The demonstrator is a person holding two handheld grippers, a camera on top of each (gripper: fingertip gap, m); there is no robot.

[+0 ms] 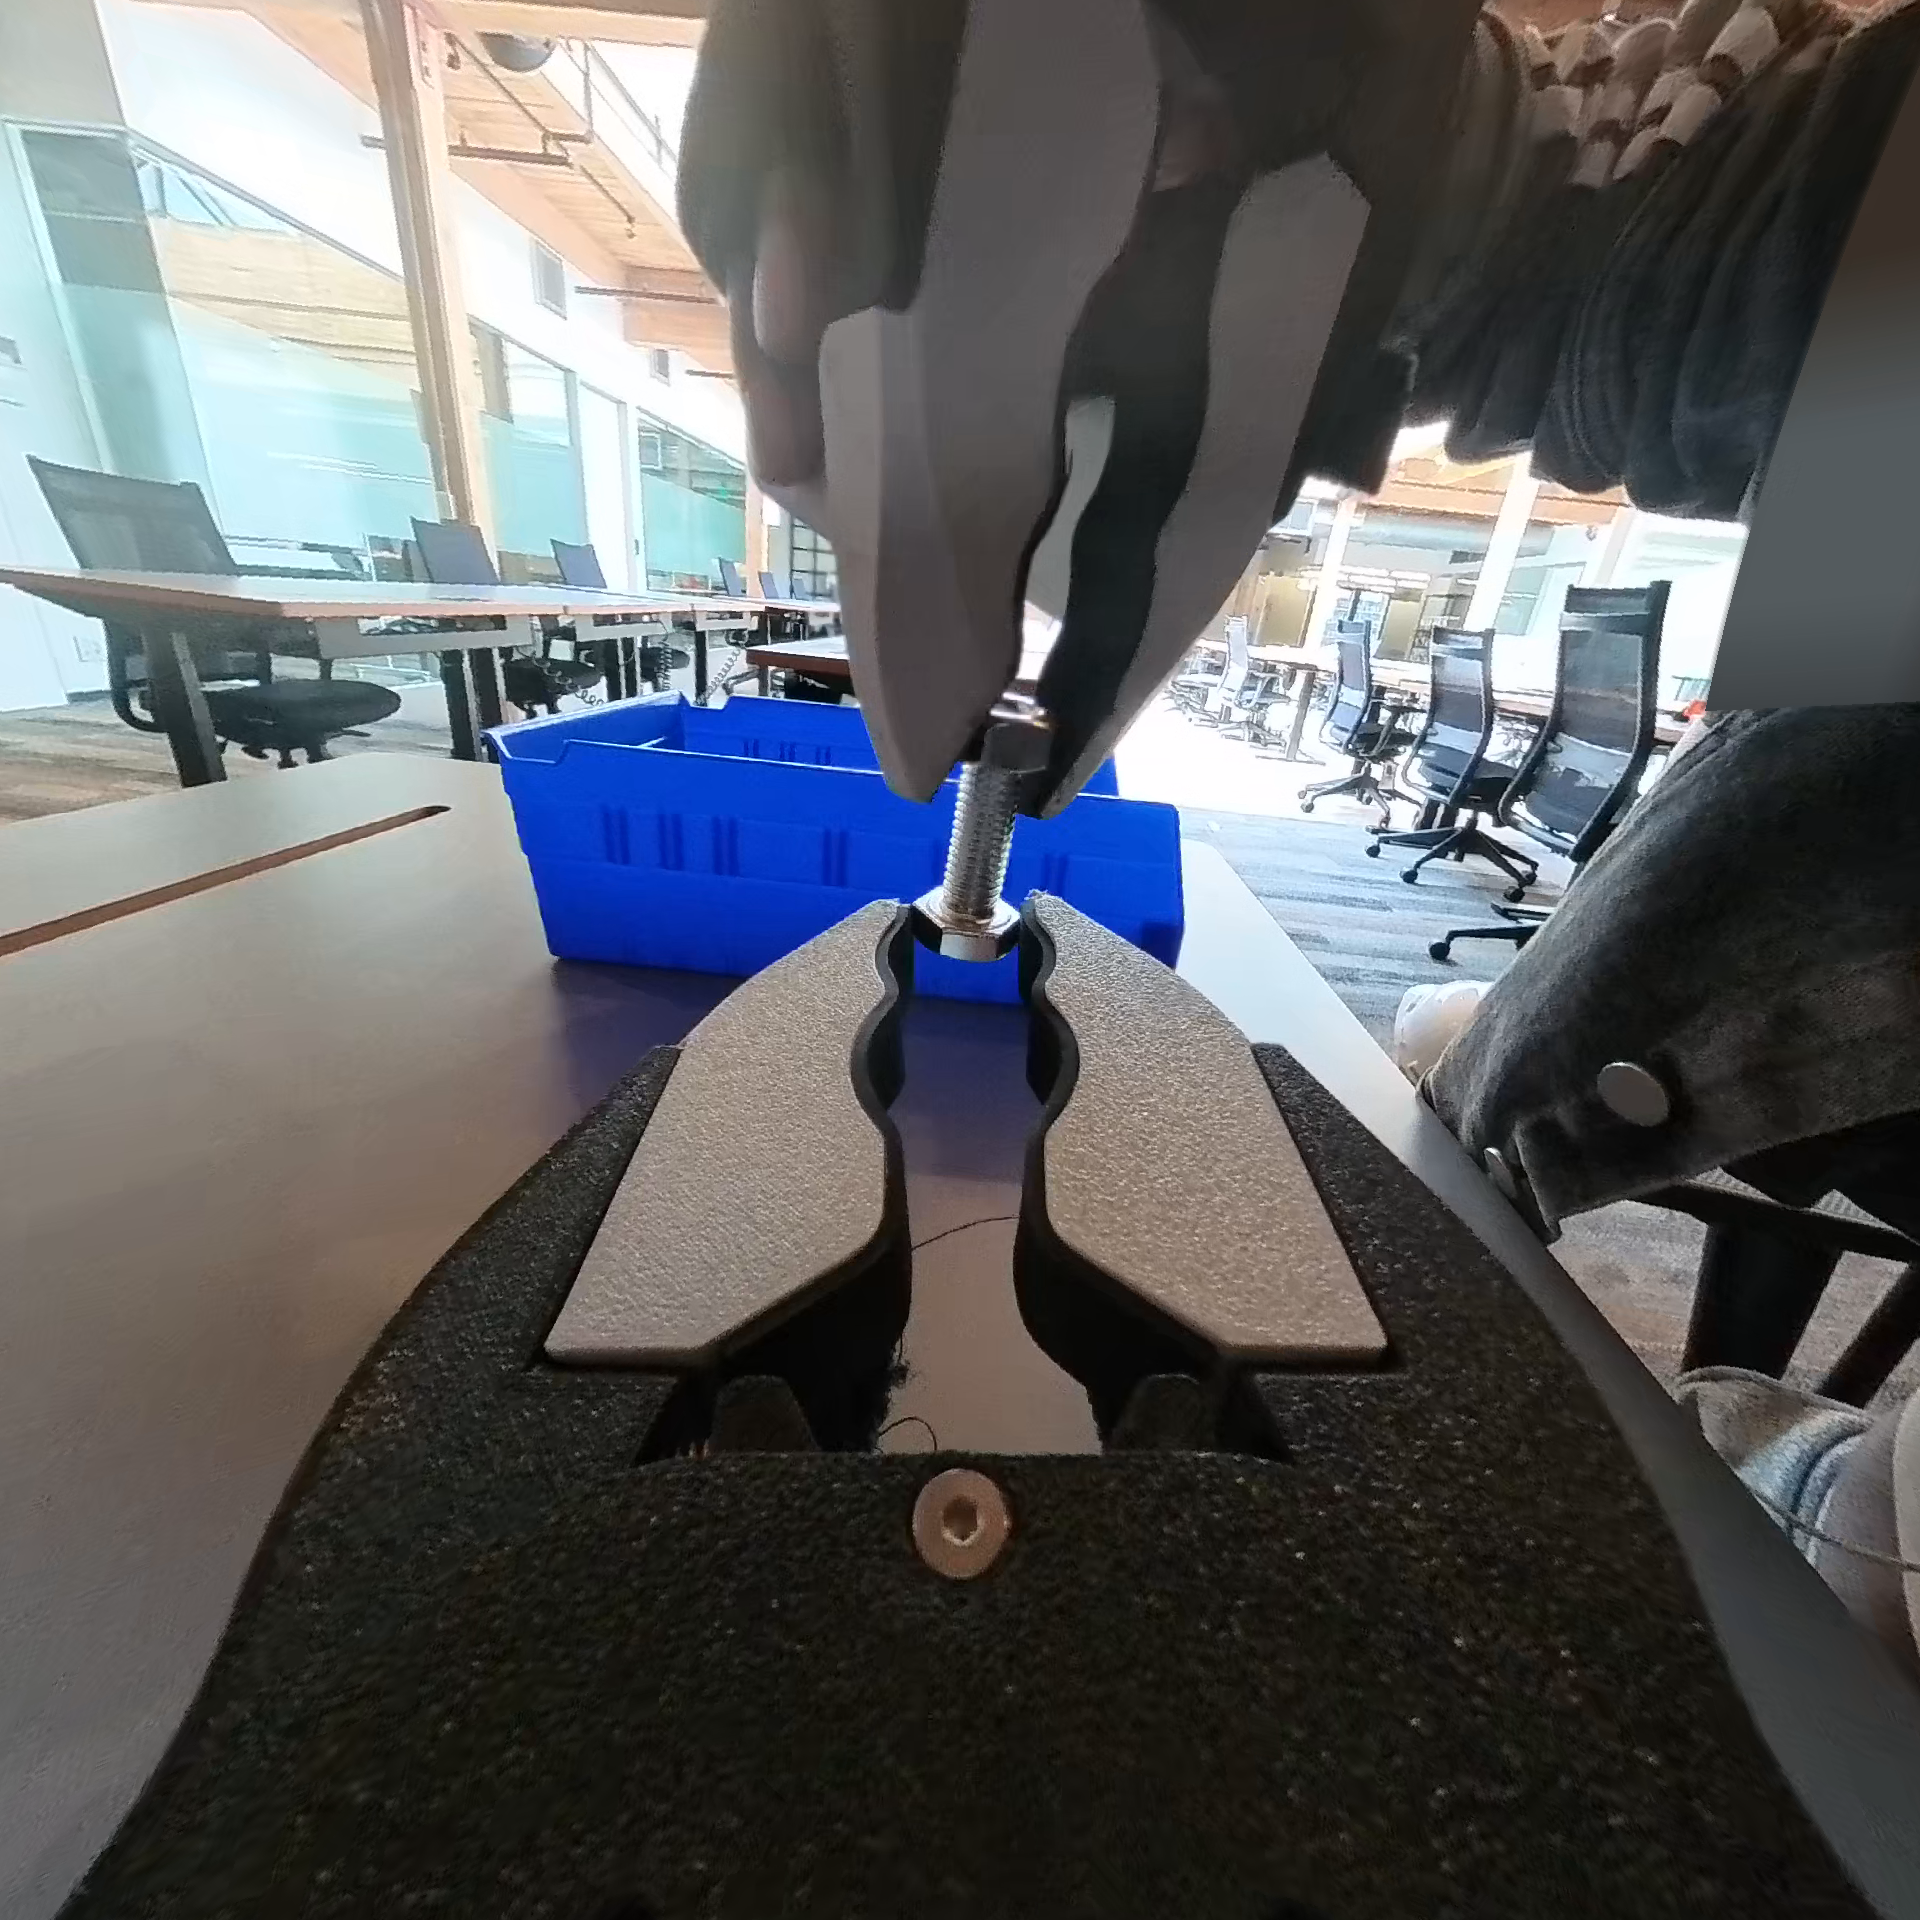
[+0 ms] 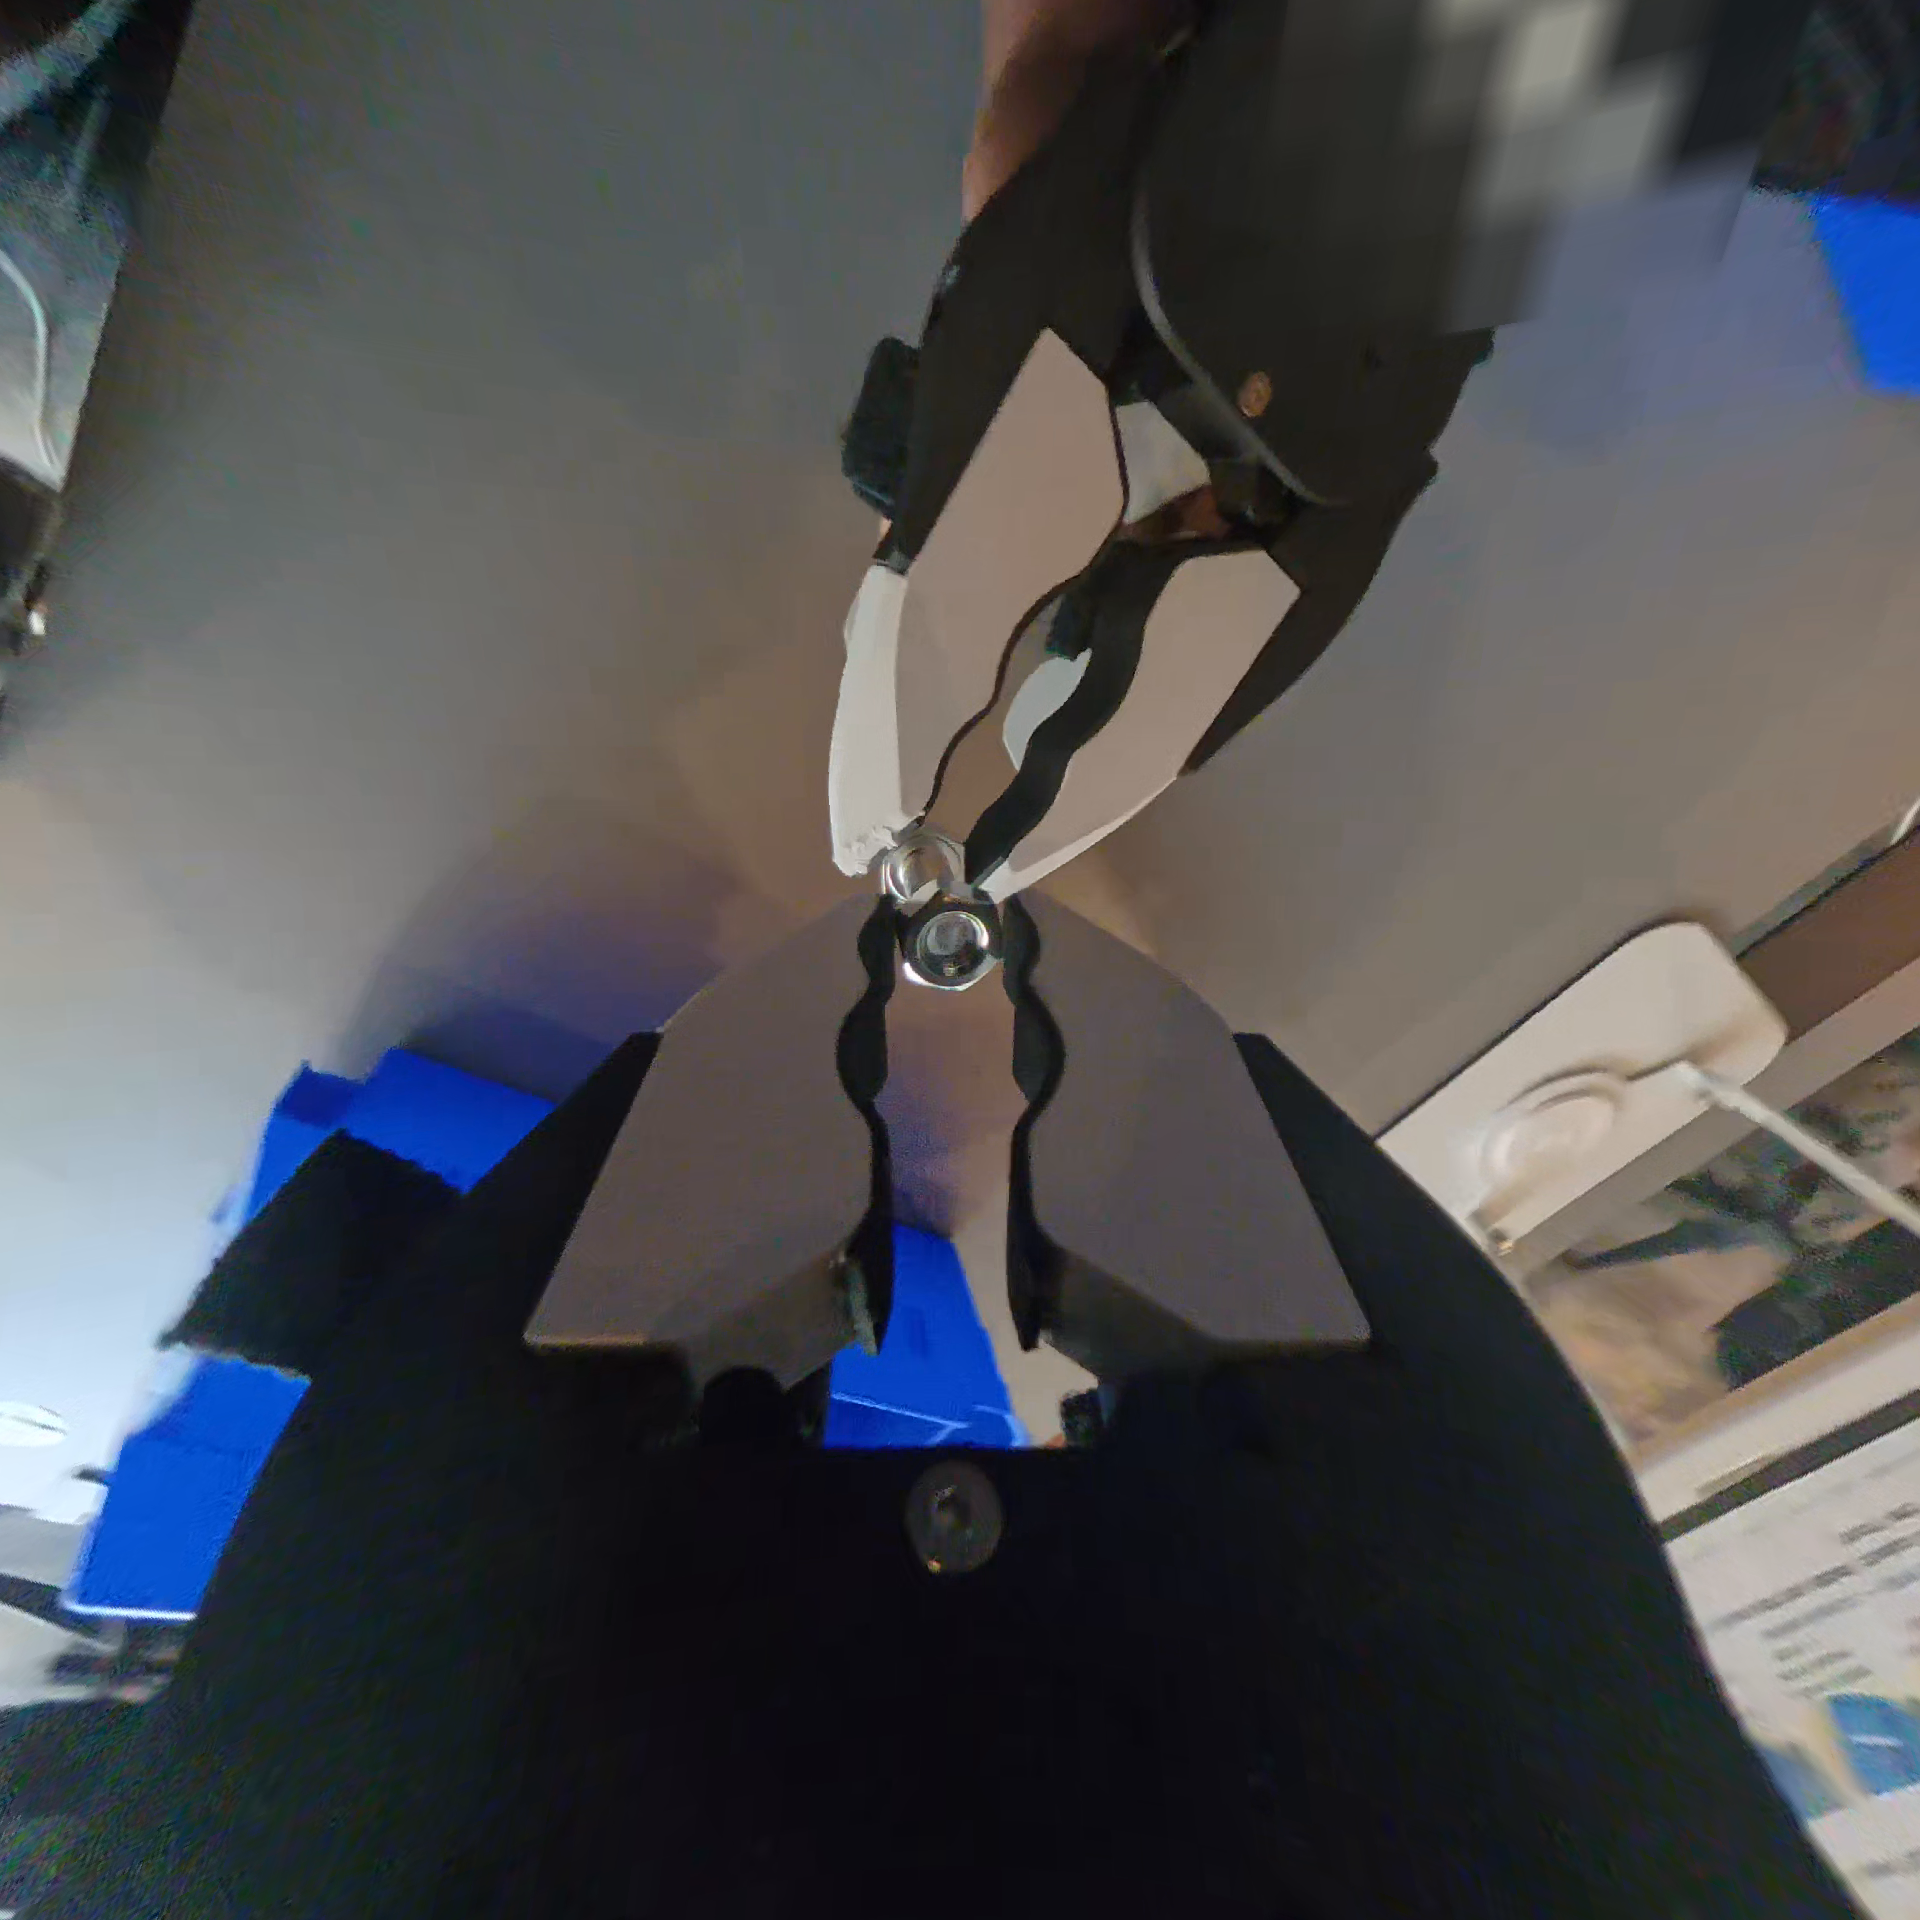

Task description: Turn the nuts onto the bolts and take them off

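In the left wrist view my left gripper [image 1: 961, 927] is shut on a silver hex nut [image 1: 958, 932], held above the grey table [image 1: 260, 1039]. A threaded silver bolt [image 1: 971, 842] stands upright in the nut. My right gripper [image 1: 987, 774] comes down from above and is shut on the bolt's head. In the right wrist view my right gripper [image 2: 945, 940] grips the bolt head [image 2: 943, 948] end-on. The left gripper [image 2: 914, 862] comes in from above, shut on the nut [image 2: 912, 868] just behind the head.
A blue plastic bin [image 1: 727, 842] stands on the table just behind the grippers and also shows in the right wrist view [image 2: 416, 1122]. A person's denim sleeve [image 1: 1714, 987] is at the right table edge. A white pad [image 2: 1621, 1049] and printed sheets lie on the table's right. Left and right tips are no more than a few centimetres apart.
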